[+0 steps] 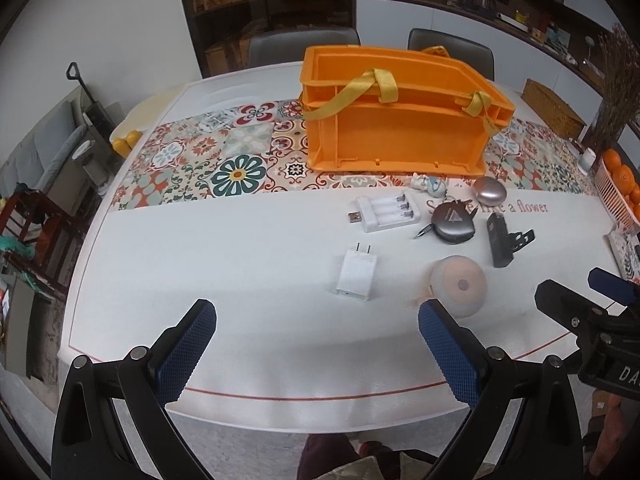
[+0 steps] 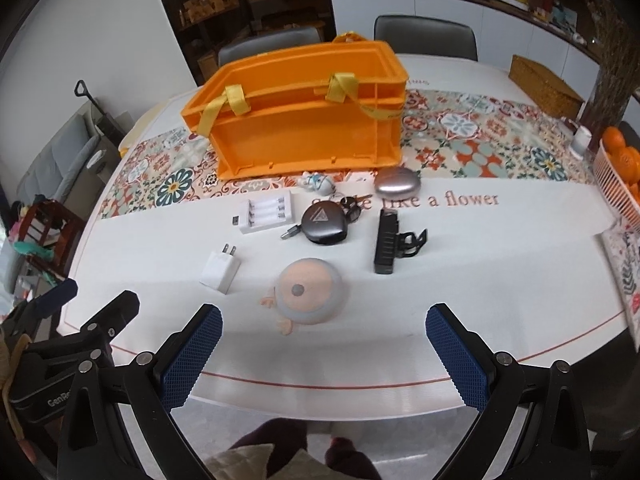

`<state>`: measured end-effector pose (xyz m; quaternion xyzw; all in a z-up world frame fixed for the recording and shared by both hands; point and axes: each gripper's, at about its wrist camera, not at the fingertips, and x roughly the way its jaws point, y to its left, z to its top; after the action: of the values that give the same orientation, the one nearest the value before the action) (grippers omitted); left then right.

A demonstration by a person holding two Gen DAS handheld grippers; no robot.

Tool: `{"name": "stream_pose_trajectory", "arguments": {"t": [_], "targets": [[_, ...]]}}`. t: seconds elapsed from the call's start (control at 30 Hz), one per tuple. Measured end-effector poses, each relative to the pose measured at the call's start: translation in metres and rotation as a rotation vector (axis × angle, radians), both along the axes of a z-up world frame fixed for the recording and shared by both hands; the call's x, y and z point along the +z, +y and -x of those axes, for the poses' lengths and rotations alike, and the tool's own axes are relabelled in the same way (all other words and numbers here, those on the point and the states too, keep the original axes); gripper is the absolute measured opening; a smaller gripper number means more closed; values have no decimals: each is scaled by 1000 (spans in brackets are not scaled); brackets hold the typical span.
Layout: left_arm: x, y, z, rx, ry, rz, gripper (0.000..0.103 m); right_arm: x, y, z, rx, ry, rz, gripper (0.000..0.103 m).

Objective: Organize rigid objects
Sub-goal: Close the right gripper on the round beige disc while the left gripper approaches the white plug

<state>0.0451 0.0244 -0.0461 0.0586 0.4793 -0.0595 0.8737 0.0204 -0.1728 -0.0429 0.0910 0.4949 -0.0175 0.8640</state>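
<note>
Both tools hang over the near table edge, side by side: left gripper (image 1: 318, 354) spread wide and holding nothing, right gripper (image 2: 324, 360) just as wide and bare. At 12 o'clock the orange bin (image 2: 304, 128) stands on the patterned runner (image 2: 472, 136), its inside hidden. Plug adapter (image 1: 356, 276), battery charger (image 1: 386, 212) and round dome (image 2: 310, 294) lie loose on the table (image 1: 224, 272).

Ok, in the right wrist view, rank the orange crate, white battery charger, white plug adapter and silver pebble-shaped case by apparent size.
1. orange crate, by far.
2. white battery charger.
3. white plug adapter and silver pebble-shaped case: too alike to rank, and the adapter lies nearer the camera.
</note>
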Motion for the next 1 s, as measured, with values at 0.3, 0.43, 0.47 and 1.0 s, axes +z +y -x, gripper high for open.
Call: {"name": "stream_pose_trajectory", "arguments": {"t": [0.3, 0.43, 0.47, 1.0], "targets": [[-28, 6, -22, -52, 36, -21, 103, -32, 13, -25, -37, 62, -5, 103], [-40, 7, -32, -73, 53, -24, 103, -46, 21, -35, -45, 88, 6, 102], [-43, 8, -35, -80, 59, -16, 103, -50, 21, -38, -49, 96, 5, 102], [-82, 7, -67, -140, 123, -29, 103, -103, 25, -66, -134, 181, -12, 98]]}}
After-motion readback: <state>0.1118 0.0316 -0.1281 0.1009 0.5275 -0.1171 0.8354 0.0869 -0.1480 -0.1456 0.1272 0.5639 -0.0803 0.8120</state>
